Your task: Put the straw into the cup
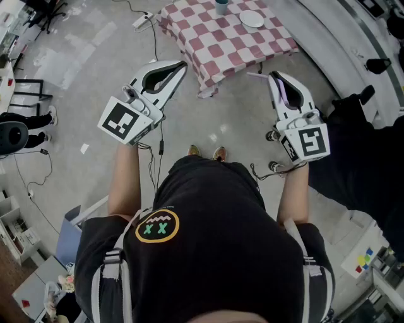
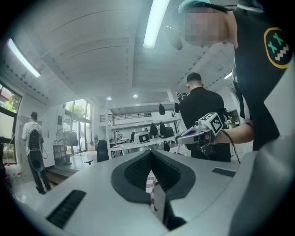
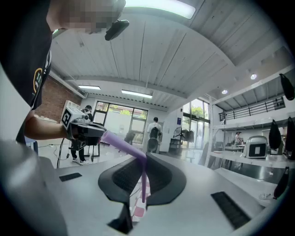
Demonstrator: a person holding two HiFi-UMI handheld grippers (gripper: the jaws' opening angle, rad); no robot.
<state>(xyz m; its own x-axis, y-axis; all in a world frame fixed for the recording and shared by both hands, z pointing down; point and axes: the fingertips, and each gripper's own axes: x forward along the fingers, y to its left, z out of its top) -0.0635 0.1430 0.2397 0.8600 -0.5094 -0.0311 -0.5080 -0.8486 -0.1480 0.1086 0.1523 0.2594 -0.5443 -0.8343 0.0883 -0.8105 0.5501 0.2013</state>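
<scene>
Right gripper (image 1: 273,77) clamped on the straw (image 1: 281,93), well short of the cup (image 1: 221,6).
Its jaws are pinched almost together on the purple straw's lower part, and the bent top pokes out sideways toward the left gripper (image 1: 183,65) (the right gripper view shows the bend sitting just above the jaw tips). The left gripper's jaws are pressed together with nothing between them. The person holds both level and apart over the floor (image 1: 82,82). The cup stands on the checked table (image 1: 221,44) ahead of them, with a plate (image 1: 251,19) near it.
</scene>
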